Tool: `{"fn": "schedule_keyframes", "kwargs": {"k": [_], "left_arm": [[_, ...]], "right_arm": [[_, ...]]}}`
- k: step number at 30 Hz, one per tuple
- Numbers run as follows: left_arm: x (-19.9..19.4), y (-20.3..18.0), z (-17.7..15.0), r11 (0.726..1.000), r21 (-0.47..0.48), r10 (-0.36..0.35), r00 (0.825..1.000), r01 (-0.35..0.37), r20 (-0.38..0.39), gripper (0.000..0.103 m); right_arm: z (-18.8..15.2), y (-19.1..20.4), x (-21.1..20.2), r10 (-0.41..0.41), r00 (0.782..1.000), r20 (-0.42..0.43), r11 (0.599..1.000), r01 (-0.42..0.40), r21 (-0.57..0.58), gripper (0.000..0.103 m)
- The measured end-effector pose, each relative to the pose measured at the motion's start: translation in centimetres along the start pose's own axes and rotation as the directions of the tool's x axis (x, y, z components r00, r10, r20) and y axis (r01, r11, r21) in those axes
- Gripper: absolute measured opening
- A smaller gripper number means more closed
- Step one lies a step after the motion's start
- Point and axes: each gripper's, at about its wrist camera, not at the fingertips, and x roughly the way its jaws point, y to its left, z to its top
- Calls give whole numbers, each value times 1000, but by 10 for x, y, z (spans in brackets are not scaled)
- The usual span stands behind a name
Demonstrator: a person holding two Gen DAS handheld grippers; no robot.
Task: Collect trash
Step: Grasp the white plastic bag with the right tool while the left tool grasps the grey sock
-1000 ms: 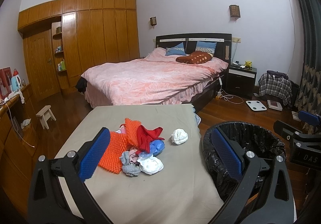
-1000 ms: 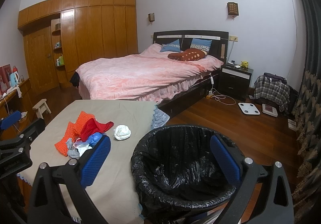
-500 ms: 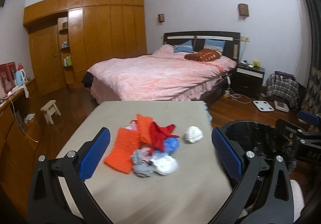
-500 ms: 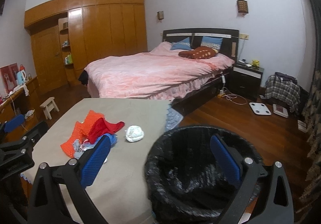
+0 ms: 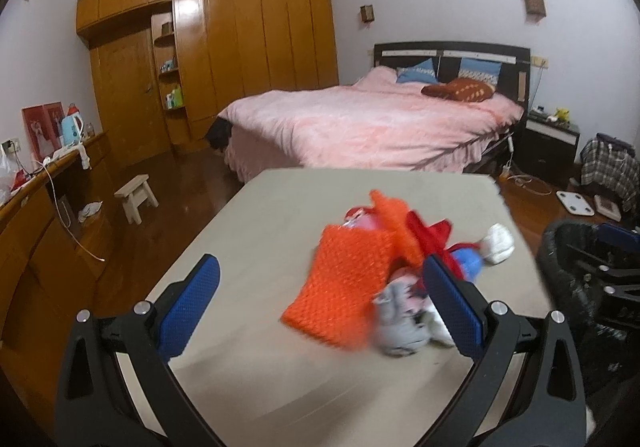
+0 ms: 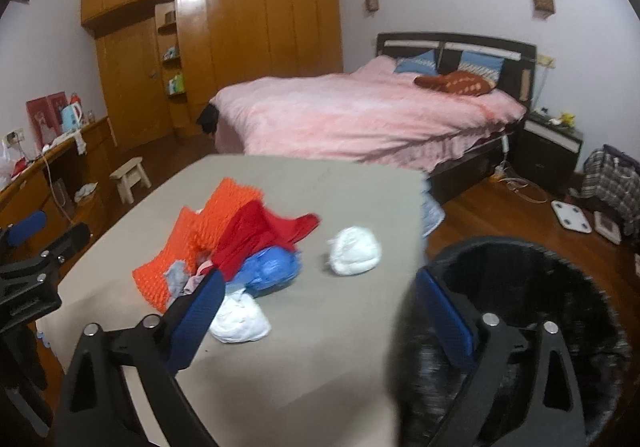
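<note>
A beige cloth-covered worktop (image 5: 256, 247) carries a loose heap of trash. From the left wrist view, the heap is led by an orange knobbly foam sheet (image 5: 344, 287), with a red crumpled cloth (image 5: 430, 237) behind it, a blue crumpled plastic bag (image 5: 466, 259) and a white crumpled paper ball (image 5: 498, 245) to its right, and a grey-white rag (image 5: 400, 327) at the near edge, all blurred. The left claw (image 5: 320, 307) stands released and wide over the bare worktop, its blue ribbed pads apart; the right-hand pad (image 5: 452, 311) overlaps the near side of the heap in the picture, but whether it touches anything cannot be told. At the right margin of this view only a part of the black bag-lined trash bin (image 5: 560, 259) shows, with the other claw's black frame in front of it.

The right wrist view shows what that one hides: the bin's open mouth (image 6: 532, 287) stands beside the worktop's right edge, below its level, and a second white crumpled wad (image 6: 240, 321) lies at the near side of the heap, just beside the left pad. Here the white paper ball (image 6: 354, 251) sits clearly apart from the heap, and the blue bag (image 6: 268, 267) lies under the red cloth (image 6: 260, 235). The right claw (image 6: 320, 315) is wide but its jaws are closing, with only worktop between them, gripping nothing. The left claw's frame (image 6: 28, 267) shows at the left margin. A pink-covered bed (image 6: 360, 115) stands behind.
</note>
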Motion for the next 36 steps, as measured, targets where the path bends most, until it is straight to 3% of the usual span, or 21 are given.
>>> {"fn": "schedule_keyframes", "kwargs": {"k": [8,21,23,25,27,36], "left_arm": [[35,15,-23,1000,-1,-10,999,10,-53,98],[61,17,-43,1000,-11,-25,993,24,-115,98],[63,17,-43,1000,-14,-25,992,24,-120,98],[65,18,-43,1000,-19,-27,992,25,-124,98],[66,17,-43,999,-19,-29,992,26,-124,98],[67,-1,-46,997,-30,-77,988,74,-135,94]], "right_arm": [[-26,34,58,26,995,-99,998,-32,-58,87],[-43,61,88,83,972,-219,990,-106,-97,82],[-44,64,92,117,962,-247,983,-147,-106,73],[-44,67,96,175,946,-273,974,-207,-95,50],[-43,64,98,230,929,-288,964,-259,-67,39],[-47,54,69,211,938,-273,968,-240,-74,35]]}}
